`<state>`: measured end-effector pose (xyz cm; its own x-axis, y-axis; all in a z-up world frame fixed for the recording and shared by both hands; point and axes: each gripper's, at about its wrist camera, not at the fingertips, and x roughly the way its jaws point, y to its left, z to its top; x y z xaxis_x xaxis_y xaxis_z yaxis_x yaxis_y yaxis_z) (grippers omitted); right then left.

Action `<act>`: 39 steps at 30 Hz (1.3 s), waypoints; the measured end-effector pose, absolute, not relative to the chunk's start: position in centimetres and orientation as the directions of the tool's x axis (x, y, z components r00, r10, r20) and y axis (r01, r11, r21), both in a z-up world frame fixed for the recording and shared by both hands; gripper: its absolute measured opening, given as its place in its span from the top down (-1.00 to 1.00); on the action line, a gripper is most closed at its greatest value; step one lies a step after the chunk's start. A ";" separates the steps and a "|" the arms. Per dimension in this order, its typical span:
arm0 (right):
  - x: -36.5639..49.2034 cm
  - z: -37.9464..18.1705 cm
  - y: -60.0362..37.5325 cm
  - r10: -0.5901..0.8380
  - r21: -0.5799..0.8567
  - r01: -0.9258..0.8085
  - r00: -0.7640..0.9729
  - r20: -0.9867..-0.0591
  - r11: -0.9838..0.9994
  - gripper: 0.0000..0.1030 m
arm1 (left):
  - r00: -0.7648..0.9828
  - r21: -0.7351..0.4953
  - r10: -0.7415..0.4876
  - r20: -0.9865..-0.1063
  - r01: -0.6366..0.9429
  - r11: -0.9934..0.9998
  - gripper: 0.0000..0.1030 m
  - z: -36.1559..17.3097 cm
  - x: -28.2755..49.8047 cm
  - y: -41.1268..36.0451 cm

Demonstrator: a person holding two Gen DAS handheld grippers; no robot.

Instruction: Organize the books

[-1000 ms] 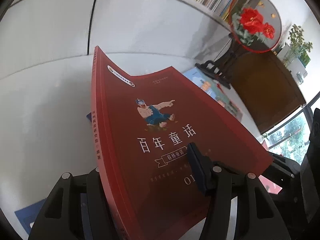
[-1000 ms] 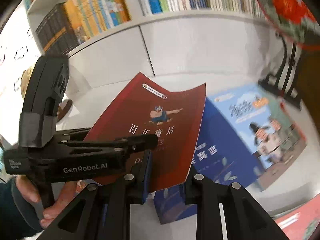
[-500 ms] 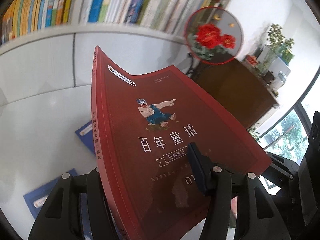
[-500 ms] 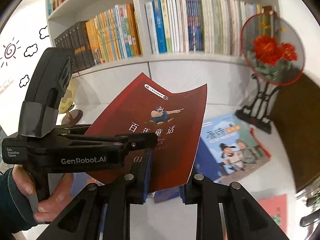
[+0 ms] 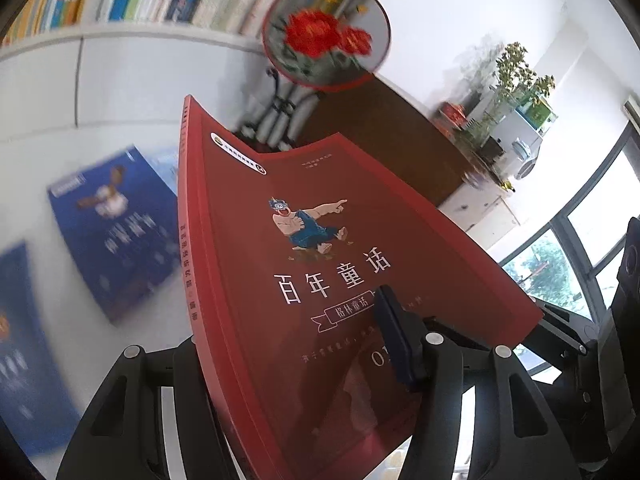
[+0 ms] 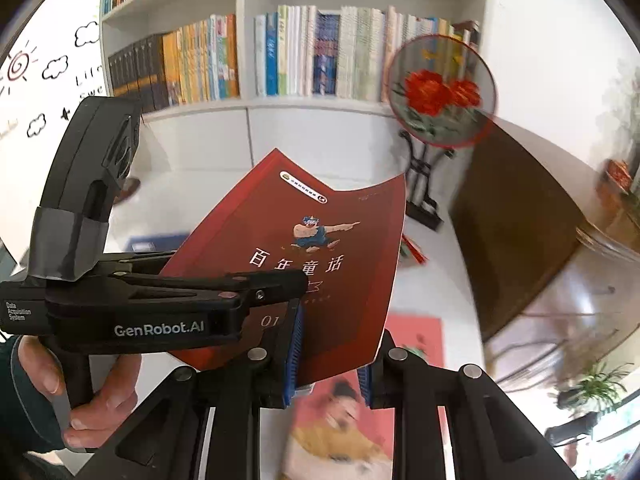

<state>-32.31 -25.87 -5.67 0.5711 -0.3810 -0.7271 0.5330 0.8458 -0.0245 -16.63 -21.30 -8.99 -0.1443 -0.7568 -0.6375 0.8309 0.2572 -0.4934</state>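
Red paperback book [image 5: 320, 280], held tilted in the air above the white surface [image 5: 80, 184]. Cover: white title "百年童话", banner reading "格林童话", numeral "01", cartoon figure in blue overalls pointing; small white logo badge at top, text too small to read. Spine characters are blurred.

Left hand-held gripper [image 5: 280, 360]: clamped on the book's lower spine edge, with its blue pad pressed on the front cover just below the title.
Right hand-held gripper [image 6: 328, 356]: jaws narrow, closed on the book's lower corner, blue pads either side of the cover.

In the right wrist view the left unit's body reads "GenRobot.AI" and "Data Acquisition System"; a hand [image 6: 80, 392] grips its handle.

Beneath: blue books [image 5: 116, 232] flat on the surface, and a pink-covered book [image 6: 352, 412] with a figure in yellow, blurred.

Behind: white bookshelf [image 6: 320, 104] with upright book rows; round fan with red flowers [image 6: 440, 92] on a black stand; dark wooden cabinet [image 6: 520, 220].
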 end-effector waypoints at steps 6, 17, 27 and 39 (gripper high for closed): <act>-36.5 -8.3 -27.5 -0.382 -0.049 0.546 0.516 -0.767 0.836 0.55 | -0.186 -0.525 -0.729 -0.659 0.808 0.268 -0.06 -11.7 -21.0 -23.2; -40.4 -13.5 -30.2 -0.328 -0.009 0.570 0.459 -0.826 0.821 0.52 | -0.226 -0.507 -0.641 -0.733 0.810 0.295 -0.06 -15.9 -24.4 -24.8; -41.2 -16.0 -30.3 -0.276 0.071 0.605 0.461 -0.844 0.793 0.52 | -0.246 -0.405 -0.483 -0.840 0.878 0.257 -0.28 -16.7 -25.6 -24.3; -43.2 -16.5 -29.6 -0.303 0.089 0.649 0.466 -0.831 0.755 0.52 | -0.110 -0.171 -0.269 -0.957 0.962 0.214 -0.30 -14.9 -26.9 -25.1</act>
